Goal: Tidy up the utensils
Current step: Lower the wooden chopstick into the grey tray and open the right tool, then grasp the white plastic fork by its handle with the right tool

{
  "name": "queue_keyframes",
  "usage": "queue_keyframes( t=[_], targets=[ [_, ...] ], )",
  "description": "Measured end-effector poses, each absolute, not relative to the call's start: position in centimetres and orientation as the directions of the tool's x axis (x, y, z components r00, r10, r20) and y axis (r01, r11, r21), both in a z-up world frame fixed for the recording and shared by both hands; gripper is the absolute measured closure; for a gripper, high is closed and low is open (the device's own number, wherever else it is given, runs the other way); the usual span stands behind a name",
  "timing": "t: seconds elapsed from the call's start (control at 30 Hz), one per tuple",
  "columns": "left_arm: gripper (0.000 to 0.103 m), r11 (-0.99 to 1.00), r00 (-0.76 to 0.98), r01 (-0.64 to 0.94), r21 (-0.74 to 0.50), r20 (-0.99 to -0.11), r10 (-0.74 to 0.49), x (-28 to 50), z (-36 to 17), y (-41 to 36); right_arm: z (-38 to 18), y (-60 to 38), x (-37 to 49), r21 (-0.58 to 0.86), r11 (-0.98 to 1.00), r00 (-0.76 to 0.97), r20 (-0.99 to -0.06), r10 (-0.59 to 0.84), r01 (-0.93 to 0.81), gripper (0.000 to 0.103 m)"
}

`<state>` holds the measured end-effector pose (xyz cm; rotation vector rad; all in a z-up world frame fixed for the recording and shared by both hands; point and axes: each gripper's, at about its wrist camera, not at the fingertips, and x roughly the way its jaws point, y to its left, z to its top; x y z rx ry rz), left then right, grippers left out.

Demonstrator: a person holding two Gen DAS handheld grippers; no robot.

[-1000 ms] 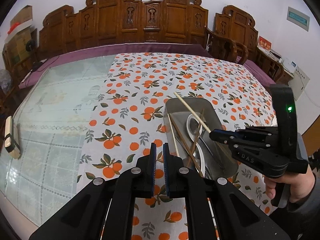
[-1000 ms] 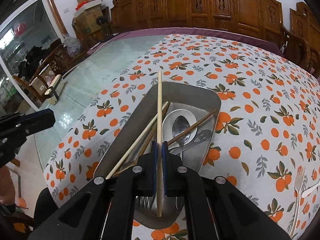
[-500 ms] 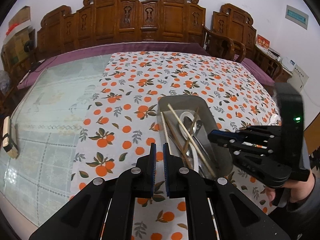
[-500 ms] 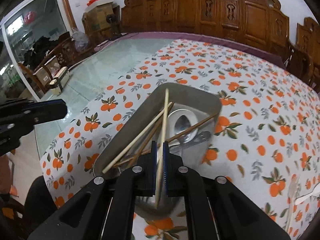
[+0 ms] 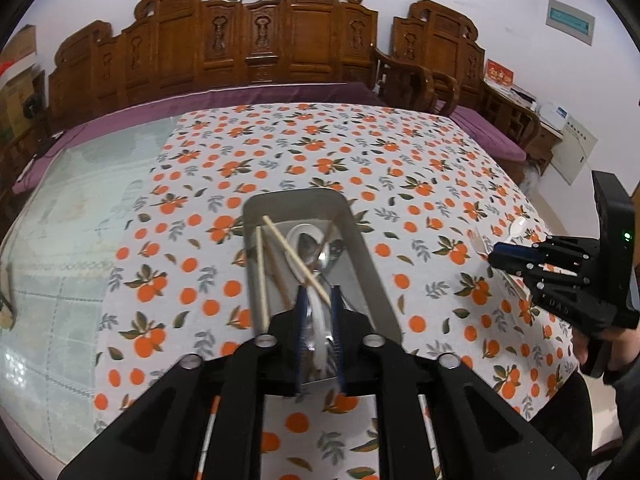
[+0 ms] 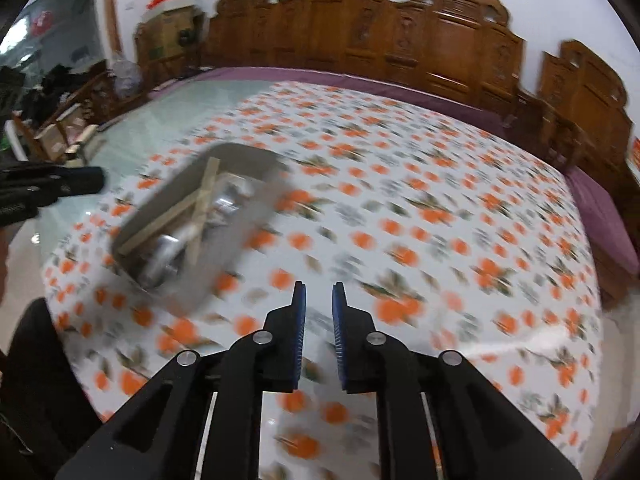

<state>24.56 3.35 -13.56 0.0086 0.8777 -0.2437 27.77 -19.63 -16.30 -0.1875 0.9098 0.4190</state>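
Note:
A metal tray (image 5: 372,272) on the orange-print tablecloth holds several wooden chopsticks (image 5: 262,276), a metal spoon (image 5: 310,246) and other cutlery. My left gripper (image 5: 318,320) is open and hovers over the tray's near end, with cutlery showing between its fingers. My right gripper (image 6: 319,308) is open and empty, above bare cloth to the right of the tray (image 6: 240,224), which is blurred there. It shows in the left wrist view (image 5: 498,254) at the right edge, near a white plastic spoon (image 5: 516,228) and a fork (image 5: 478,242) on the cloth.
The tablecloth (image 5: 320,152) covers the right part of a glass-topped table (image 5: 68,216). Carved wooden chairs (image 5: 280,40) line the far side. A small box (image 6: 86,136) lies at the table's left edge. The table's near edge is just below both grippers.
My right gripper has opened, dropped the chopstick into the tray and swung right, away from it. My left gripper has opened and moved over the tray's near end.

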Motion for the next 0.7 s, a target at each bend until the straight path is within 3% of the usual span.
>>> queue_keyframes(
  t=[0.7],
  targets=[
    [0.088, 0.963, 0.569, 0.26, -0.074, -0.794, -0.215, 24.2, -15.3, -0.5, -23.2, -26.1, 30.7, -0.012, 0.949, 0.464, -0.874, 0.142, -0.314, 0.087]
  ],
)
